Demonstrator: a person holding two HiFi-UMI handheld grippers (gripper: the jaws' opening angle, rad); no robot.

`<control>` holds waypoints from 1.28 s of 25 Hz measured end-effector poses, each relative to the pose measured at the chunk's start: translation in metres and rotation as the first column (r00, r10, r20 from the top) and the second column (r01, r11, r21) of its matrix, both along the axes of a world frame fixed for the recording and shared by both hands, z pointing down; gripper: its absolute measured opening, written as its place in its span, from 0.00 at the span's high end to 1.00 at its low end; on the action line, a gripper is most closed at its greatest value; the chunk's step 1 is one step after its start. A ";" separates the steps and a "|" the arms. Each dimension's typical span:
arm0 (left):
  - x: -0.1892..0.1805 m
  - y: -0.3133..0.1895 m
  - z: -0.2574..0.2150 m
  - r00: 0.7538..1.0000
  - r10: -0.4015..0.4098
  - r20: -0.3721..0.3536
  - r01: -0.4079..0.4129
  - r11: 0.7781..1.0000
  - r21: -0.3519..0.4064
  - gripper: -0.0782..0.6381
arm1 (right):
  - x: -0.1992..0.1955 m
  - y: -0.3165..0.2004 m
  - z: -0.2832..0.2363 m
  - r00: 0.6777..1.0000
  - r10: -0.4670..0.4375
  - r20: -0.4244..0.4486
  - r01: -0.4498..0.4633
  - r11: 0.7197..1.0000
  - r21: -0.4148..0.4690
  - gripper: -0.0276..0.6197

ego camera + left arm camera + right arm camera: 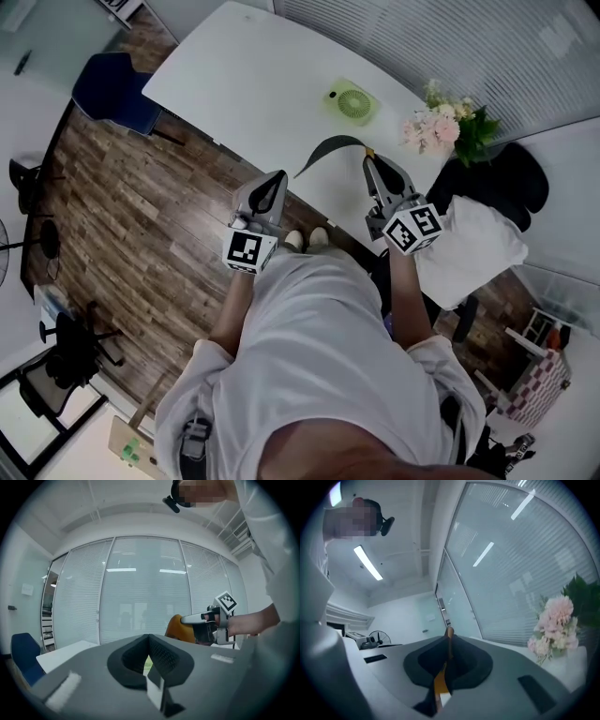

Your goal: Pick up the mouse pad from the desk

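The right claw (pixel 448 645) is pinched nearly shut on one edge of the thin, floppy mouse pad (pixel 333 142), dark on top and orange beneath. The pad hangs curled above the white curved worktop (pixel 234 75), seemingly clear of it. The left claw (pixel 149 643) is closed and empty. A firm pinch and a smooth lift should stop the limp sheet from slipping free.

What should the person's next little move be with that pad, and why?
Probably lift the right gripper slightly higher: its jaws pinch one edge of the mouse pad, whose free end droops toward the white desk.
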State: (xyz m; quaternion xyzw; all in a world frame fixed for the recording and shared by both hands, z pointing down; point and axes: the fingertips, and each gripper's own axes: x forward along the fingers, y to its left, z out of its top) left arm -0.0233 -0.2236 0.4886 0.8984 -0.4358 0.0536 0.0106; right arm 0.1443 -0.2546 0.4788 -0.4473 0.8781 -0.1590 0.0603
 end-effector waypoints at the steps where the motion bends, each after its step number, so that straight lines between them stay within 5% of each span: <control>1: 0.001 -0.002 -0.008 1.000 0.001 -0.004 -0.001 1.000 0.013 0.91 | 0.004 0.002 -0.014 1.000 0.017 0.002 -0.017 0.999 0.027 0.92; 13: 0.042 -0.014 -0.095 0.996 0.054 -0.073 -0.042 0.986 0.161 0.91 | 0.036 0.038 -0.156 0.979 0.188 -0.073 -0.154 0.931 0.332 0.92; 22: 0.055 -0.012 -0.122 0.999 0.028 -0.025 -0.022 0.976 0.218 0.91 | 0.028 0.050 -0.161 0.965 0.222 -0.136 -0.157 0.913 0.378 0.93; 26: 0.052 -0.012 -0.126 1.000 0.007 -0.011 -0.005 0.982 0.188 0.91 | 0.026 0.047 -0.156 0.944 0.269 -0.191 -0.182 0.907 0.380 0.93; 32: 0.050 -0.011 -0.145 0.998 0.049 -0.051 -0.038 0.979 0.200 0.91 | 0.026 0.050 -0.164 0.914 0.337 -0.226 -0.226 0.885 0.407 0.93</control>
